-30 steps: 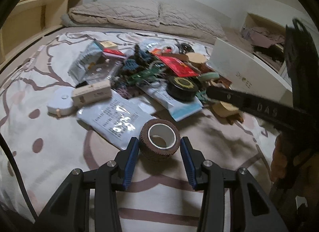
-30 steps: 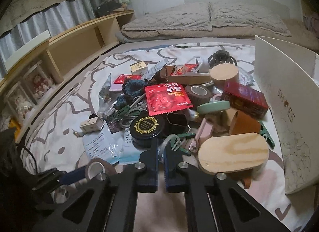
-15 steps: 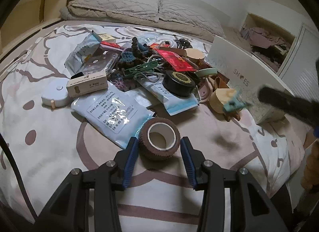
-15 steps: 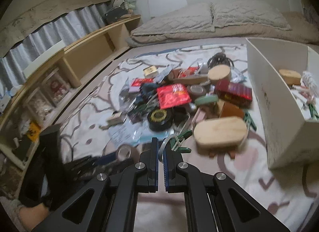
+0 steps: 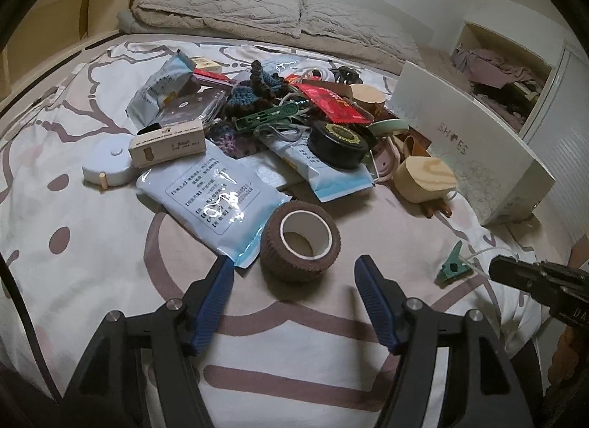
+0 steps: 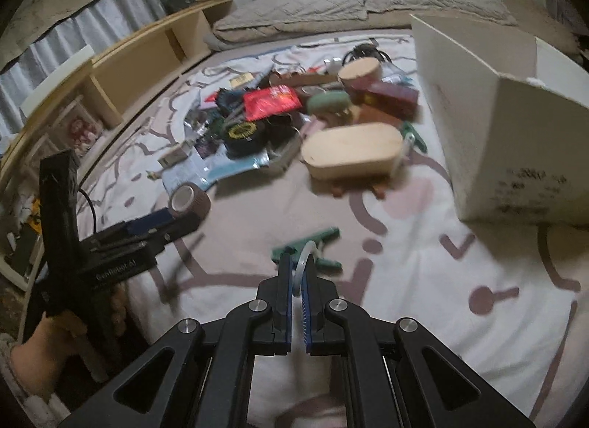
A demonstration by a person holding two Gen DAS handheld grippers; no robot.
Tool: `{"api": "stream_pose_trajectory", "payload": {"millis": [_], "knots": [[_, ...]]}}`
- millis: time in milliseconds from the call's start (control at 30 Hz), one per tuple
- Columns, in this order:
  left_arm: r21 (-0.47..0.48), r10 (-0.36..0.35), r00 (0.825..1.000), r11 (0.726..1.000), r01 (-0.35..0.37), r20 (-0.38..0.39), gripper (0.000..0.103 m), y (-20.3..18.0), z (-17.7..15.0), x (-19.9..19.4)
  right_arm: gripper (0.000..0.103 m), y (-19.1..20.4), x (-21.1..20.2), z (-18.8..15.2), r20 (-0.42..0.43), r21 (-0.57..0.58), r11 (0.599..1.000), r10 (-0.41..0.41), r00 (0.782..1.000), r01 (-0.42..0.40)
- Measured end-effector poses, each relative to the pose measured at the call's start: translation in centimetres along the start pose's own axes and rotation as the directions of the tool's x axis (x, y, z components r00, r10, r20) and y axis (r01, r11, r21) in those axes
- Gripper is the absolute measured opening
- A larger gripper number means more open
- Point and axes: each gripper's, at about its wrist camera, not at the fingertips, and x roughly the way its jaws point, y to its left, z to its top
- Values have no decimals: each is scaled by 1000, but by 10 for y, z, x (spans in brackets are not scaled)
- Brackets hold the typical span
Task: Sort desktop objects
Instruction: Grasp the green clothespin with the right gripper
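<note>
left gripper [image 5: 294,292]: jaws opening, spread clear of brown tape roll [image 5: 300,244], which stands on the bed [image 5: 92,273] between them | right gripper [image 6: 297,273]: jaws pressed together, pinching a clear loop on green clip [image 6: 313,244] | white box [image 6: 489,126] right of clutter pile

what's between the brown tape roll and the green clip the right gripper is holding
Only bare patterned bedsheet: in the left wrist view nothing lies between the brown tape roll and the green clip.
</note>
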Motion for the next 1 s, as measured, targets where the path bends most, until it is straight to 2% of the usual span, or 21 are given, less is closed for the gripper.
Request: {"api": "stream_pose_trajectory", "payload": {"millis": [233,400,700,767,800,833,867,900,1000], "knots": [[-1,-5,1000,1000,5,-8,71,0,-2,1,4,-7,4,-10,-69,1,999,-53,996,53],[-6,-23,1000,1000,22,-11,75,0,-2,1,5,-13,3,-13,-84,6,996,-85,993,86],[-21,-33,999,999,33,-6,75,2,-1,0,5,-12,-4,-7,-61,-15,994,-113,992,113],[-27,-23,1000,999,24,5,75,3,0,-2,8,-11,-3,-7,-58,-23,993,-113,992,112],[-33,-18,1000,999,19,13,75,4,0,-3,25,-11,-2,-7,-56,-26,993,-113,992,112],[-37,-17,1000,999,18,15,75,6,1,-3,63,-10,-2,-7,-53,-27,993,-114,992,112],[-44,-16,1000,999,17,17,75,7,1,-3,80,-10,-1,-7,-48,-26,993,-114,992,113],[-48,-17,1000,999,18,19,75,8,1,-3,90,-8,-3,-7,-33,-28,993,-115,993,114],[-46,-14,1000,999,15,21,75,8,2,-4,90,-2,-2,-5,-8,-62,991,-121,993,120]]}}
